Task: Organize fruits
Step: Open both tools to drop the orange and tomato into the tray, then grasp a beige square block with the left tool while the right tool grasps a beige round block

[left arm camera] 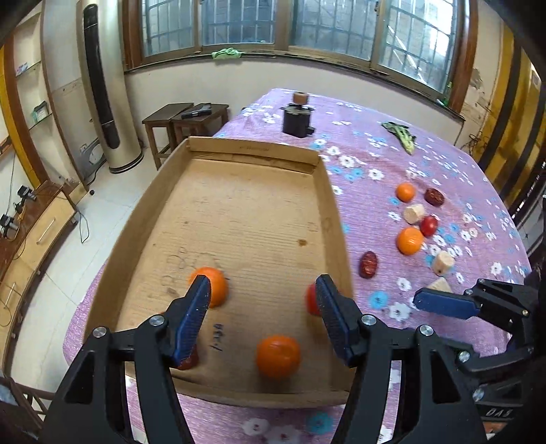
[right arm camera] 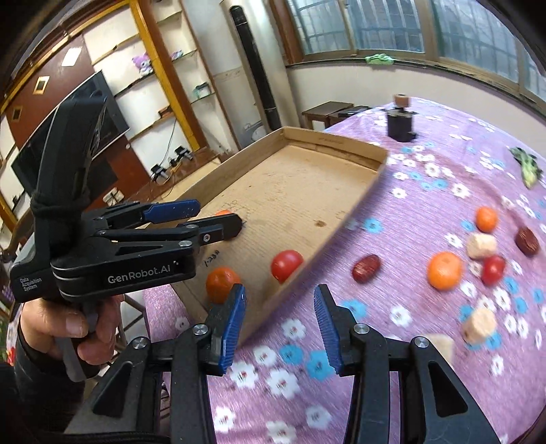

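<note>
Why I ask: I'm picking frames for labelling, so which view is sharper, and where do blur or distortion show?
Left wrist view: mostly sharp, cardboard tray grain is readable; fisheye bends the window frame; the near orange is slightly soft. Right wrist view: motion blur smears the floral tablecloth and the cork pieces; the left gripper stays fairly crisp.

windows daylit; wall cream; floor white tile; stools dark wood; shelves wall-mounted
</note>
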`<state>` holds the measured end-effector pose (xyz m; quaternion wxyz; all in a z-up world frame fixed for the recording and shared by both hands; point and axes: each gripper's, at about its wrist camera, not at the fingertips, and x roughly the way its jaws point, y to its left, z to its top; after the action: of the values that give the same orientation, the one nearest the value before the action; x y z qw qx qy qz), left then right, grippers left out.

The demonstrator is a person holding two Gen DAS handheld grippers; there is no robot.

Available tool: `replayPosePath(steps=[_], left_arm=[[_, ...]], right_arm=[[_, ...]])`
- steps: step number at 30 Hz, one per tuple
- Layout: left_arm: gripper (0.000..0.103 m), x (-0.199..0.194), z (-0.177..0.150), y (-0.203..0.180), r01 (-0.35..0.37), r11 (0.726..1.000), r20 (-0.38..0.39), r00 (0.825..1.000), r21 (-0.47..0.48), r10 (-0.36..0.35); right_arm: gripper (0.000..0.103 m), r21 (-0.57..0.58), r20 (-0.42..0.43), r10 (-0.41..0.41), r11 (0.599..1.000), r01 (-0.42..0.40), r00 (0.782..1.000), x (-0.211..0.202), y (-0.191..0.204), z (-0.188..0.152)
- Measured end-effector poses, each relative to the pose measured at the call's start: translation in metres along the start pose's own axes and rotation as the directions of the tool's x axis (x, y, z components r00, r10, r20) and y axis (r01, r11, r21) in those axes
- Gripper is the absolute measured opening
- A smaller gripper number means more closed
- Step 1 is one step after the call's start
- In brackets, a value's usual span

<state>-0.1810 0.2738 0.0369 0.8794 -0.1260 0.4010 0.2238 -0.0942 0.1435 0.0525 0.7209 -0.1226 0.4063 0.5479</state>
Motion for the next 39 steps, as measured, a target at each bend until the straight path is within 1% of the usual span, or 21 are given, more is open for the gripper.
replayPosePath(steps=[5, 15, 22, 28, 32, 35, 39], left_arm=[[0.063, -0.008, -0.002, -0.015, 0.013, 1.000, 0.004, 1.000, 0.022, -0.013], [0.063, -0.015, -0.004, -0.037, 0.031, 0.998, 0.003, 1.000, 0.056, -0.031], [0.063, -0.019, -0.004, -0.053, 0.059, 0.995, -0.003, 0.998, 0.076, -0.058], [0.063, -0.015, -0.010, -0.079, 0.124, 0.987, -0.032, 0.992, 0.102, -0.121], [0.063, -0.007, -0.017, -0.105, 0.176, 0.974, -0.067, 0.984, 0.140, -0.168], [0.063, 0.002, -0.023, -0.125, 0.213, 0.962, -0.098, 0.975, 0.170, -0.199], [0.063, 0.017, -0.027, -0.151, 0.261, 0.939, -0.144, 0.962, 0.224, -0.233]], right_arm=[[0.043, 0.045, 0.022, -0.027, 0.999, 0.026, 0.999, -0.023, -0.017, -0.014], [0.043, 0.109, 0.038, -0.064, 0.992, 0.059, 0.997, -0.047, -0.041, -0.032], [0.043, 0.143, 0.051, -0.094, 0.986, 0.086, 0.994, -0.065, -0.057, -0.045], [0.043, 0.196, 0.046, -0.132, 0.973, 0.121, 0.990, -0.076, -0.080, -0.062], [0.043, 0.237, 0.038, -0.159, 0.961, 0.146, 0.987, -0.078, -0.097, -0.069], [0.044, 0.251, 0.032, -0.186, 0.953, 0.172, 0.982, -0.078, -0.109, -0.071], [0.045, 0.234, 0.023, -0.216, 0.951, 0.205, 0.976, -0.073, -0.120, -0.063]])
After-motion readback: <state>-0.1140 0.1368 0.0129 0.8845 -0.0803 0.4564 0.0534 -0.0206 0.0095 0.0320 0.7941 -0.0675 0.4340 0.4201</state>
